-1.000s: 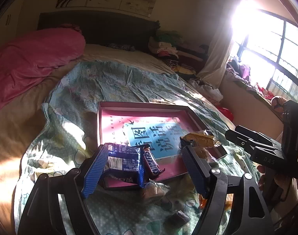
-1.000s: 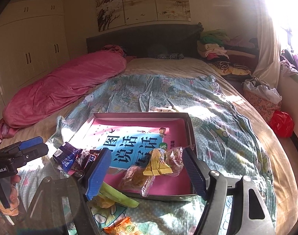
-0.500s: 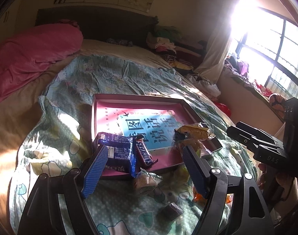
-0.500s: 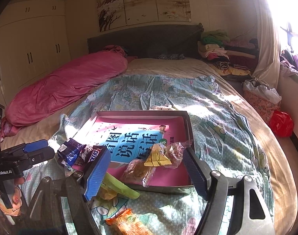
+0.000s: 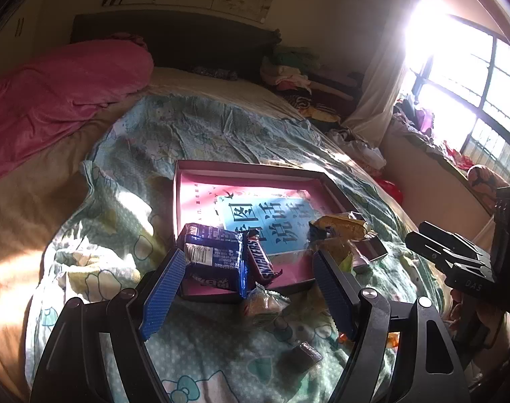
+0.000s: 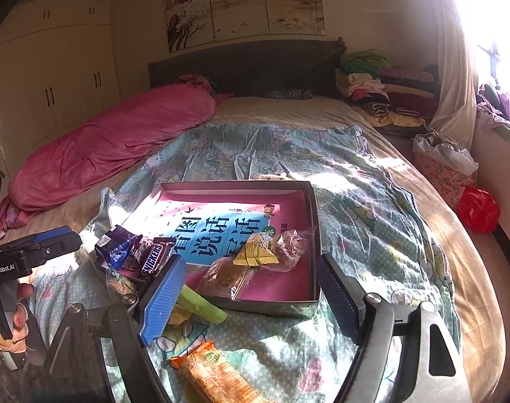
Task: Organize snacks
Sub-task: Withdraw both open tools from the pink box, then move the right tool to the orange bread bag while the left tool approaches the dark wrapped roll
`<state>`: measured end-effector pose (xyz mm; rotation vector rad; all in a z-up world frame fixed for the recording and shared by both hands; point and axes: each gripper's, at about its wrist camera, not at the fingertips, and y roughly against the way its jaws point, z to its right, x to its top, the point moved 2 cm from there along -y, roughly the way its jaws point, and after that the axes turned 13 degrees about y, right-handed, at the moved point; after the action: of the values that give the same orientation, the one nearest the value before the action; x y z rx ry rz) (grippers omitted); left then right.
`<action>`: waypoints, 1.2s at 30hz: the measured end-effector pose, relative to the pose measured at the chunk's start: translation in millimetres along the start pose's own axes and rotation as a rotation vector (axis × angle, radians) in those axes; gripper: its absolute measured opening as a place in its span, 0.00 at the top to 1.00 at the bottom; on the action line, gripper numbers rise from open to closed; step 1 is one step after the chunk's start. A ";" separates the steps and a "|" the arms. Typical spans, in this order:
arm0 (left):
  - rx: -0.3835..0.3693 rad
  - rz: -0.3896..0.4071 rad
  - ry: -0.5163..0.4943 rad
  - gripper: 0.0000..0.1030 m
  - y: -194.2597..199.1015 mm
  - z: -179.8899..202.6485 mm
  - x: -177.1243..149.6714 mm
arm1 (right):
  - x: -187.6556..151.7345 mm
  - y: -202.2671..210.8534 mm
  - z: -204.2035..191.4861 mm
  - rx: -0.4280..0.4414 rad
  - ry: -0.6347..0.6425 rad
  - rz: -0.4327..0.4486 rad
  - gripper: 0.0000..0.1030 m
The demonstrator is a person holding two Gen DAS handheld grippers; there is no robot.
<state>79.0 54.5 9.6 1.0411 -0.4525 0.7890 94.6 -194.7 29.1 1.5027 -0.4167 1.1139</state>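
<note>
Left wrist: left gripper [image 5: 246, 288] spread, empty. Beyond fingertips, pink box [image 5: 188, 181] holds blue wafer pack [image 5: 214, 257], Snickers bar [image 5: 260, 262]; small wrapped snack [image 5: 261, 305] between the fingers, dark candy [image 5: 303, 356] nearer still, both unboxed.

Right wrist: right gripper [image 6: 251, 294] spread, empty. Clear-bagged snacks [image 6: 255, 262] boxed ahead; green packet [image 6: 201, 305] beside left finger, orange packet [image 6: 211, 372] between the fingers, both unboxed. Roughly half done.

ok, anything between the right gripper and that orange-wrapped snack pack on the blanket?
Nothing visible. The orange-wrapped snack pack lies on the patterned blanket just below the open right gripper, outside the shallow pink-lined box. The green wrapper sits beside the path, not across it.
</note>
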 end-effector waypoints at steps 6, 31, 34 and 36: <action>0.010 -0.020 0.009 0.23 1.2 -2.2 -5.0 | -5.8 3.5 1.2 0.006 -0.004 -0.010 0.23; 0.014 -0.157 -0.058 0.23 -11.8 20.0 -43.6 | -35.5 -3.7 -25.1 0.086 0.078 -0.112 0.22; 0.015 -0.173 -0.065 0.23 -14.1 21.4 -47.0 | -45.0 -7.9 -28.1 0.074 0.107 -0.151 0.22; 0.018 -0.187 -0.066 0.23 -16.4 22.2 -50.2 | -50.8 -9.8 -28.7 0.078 0.115 -0.168 0.22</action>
<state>59.6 12.0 -23.6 1.1113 -0.3985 0.5940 65.9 -182.2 -21.1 1.5036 -0.1666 1.0865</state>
